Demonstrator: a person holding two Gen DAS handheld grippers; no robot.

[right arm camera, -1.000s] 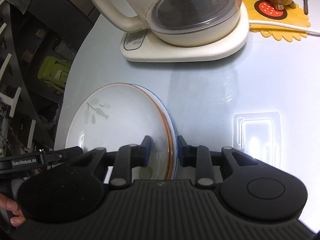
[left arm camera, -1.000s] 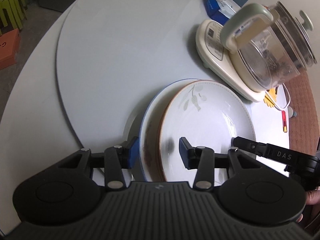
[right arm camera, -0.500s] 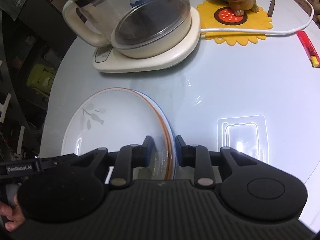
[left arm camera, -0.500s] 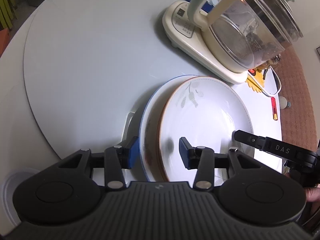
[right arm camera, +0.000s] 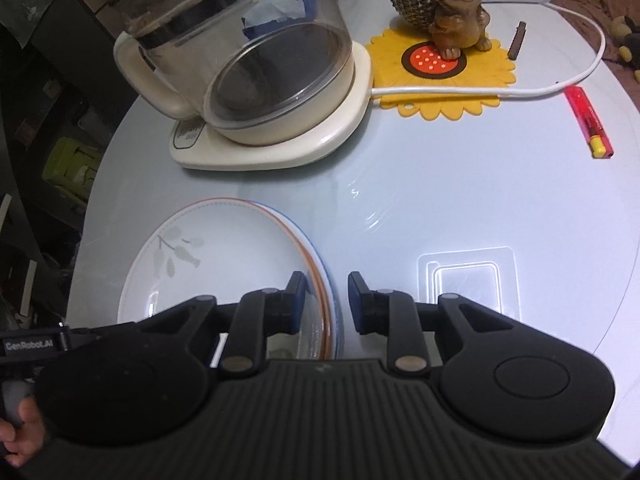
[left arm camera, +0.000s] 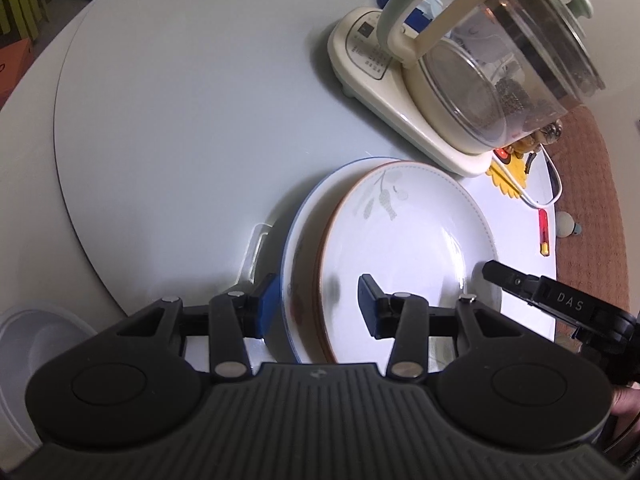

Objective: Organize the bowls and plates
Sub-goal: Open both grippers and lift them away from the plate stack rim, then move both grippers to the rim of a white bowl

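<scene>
Two stacked plates are held off the table. The top one (left arm camera: 404, 236) has an orange rim and a grey leaf print; the lower one (left arm camera: 298, 240) has a blue rim. My left gripper (left arm camera: 318, 306) has its jaws on either side of the stack's near edge and grips it. My right gripper (right arm camera: 327, 300) grips the opposite edge of the same stack (right arm camera: 224, 256); it also shows in the left wrist view (left arm camera: 520, 284).
A glass kettle on a cream base (left arm camera: 472, 76) stands behind the plates on the round grey turntable (left arm camera: 180, 92). A yellow sunflower mat with a dog figurine (right arm camera: 452, 36), a white cable, a red lighter (right arm camera: 588, 120) and a white bowl (left arm camera: 24, 344) lie around.
Both grippers and the plate stack have shifted toward the kettle, which looms larger. The grip on the plates is unchanged.
</scene>
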